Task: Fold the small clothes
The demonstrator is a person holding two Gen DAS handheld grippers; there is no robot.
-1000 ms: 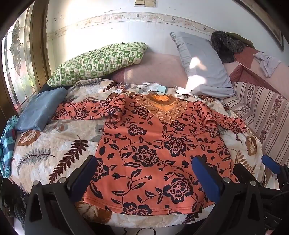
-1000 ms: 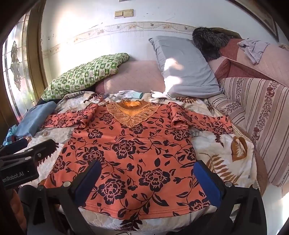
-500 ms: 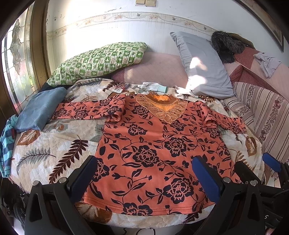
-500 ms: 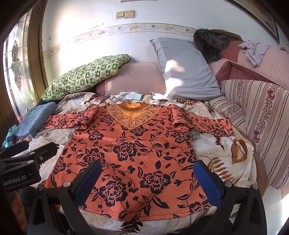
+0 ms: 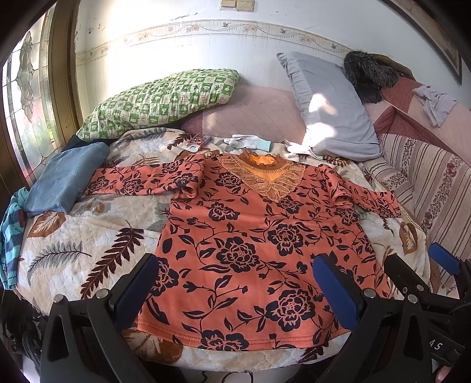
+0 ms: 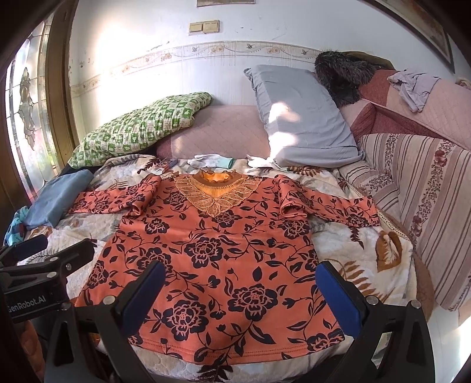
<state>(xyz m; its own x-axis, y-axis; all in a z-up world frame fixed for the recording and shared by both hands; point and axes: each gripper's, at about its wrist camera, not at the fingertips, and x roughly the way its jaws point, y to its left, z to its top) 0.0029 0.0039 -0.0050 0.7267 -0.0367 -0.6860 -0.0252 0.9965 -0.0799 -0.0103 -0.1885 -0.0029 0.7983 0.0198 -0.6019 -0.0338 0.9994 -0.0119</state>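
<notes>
Cut off at the top edge: wall switch (image 5: 237, 3). Partly hidden behind the grey pillow (image 5: 329, 106): a dark furry thing (image 5: 368, 73), too unclear to identify

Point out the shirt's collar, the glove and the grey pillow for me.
Collar (image 5: 266, 161): left wrist view, on the orange neck opening.
Glove (image 6: 210, 161): right wrist view, on the white palm.
Grey pillow (image 6: 306, 123): right wrist view, on its middle, shaded part.

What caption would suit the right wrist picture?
Orange floral top spread flat on a leaf-print quilt, framed by the open right gripper.
</notes>
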